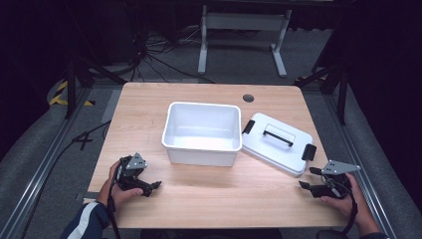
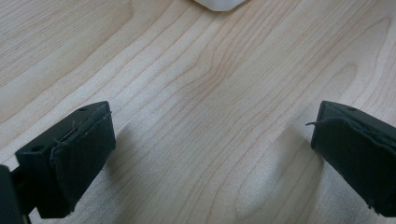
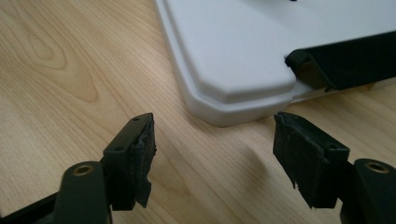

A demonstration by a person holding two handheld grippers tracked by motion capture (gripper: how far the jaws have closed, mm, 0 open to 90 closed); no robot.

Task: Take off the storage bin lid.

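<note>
Black padded jaws are seen spread wide apart at the bottom of the left gripper view, with nothing held between them and bare wooden table (image 2: 205, 116) beneath. No brand, label or writing can be read on anything. In the high view the left gripper (image 1: 149, 186) is held in the person's left hand (image 1: 118, 186) near the table's front left edge, with a grey three-cornered plate on top.

The right gripper (image 3: 212, 154) is likewise seen with its jaws apart and empty, and just beyond them a corner of the white lid (image 3: 243, 56) is found lying on the table, with a black latch (image 3: 345, 60) at its edge. The lid is not touched by the jaws. In the high view the right gripper (image 1: 309, 178) is held in the right hand (image 1: 346, 199) near the front right edge, just in front of the lid (image 1: 276, 144), which lies flat with a black handle (image 1: 278, 135) on top.

An open white bin (image 1: 201, 132) is placed at the table's middle, the lid resting just beside its right wall. The bin is well apart from the left gripper.
</note>
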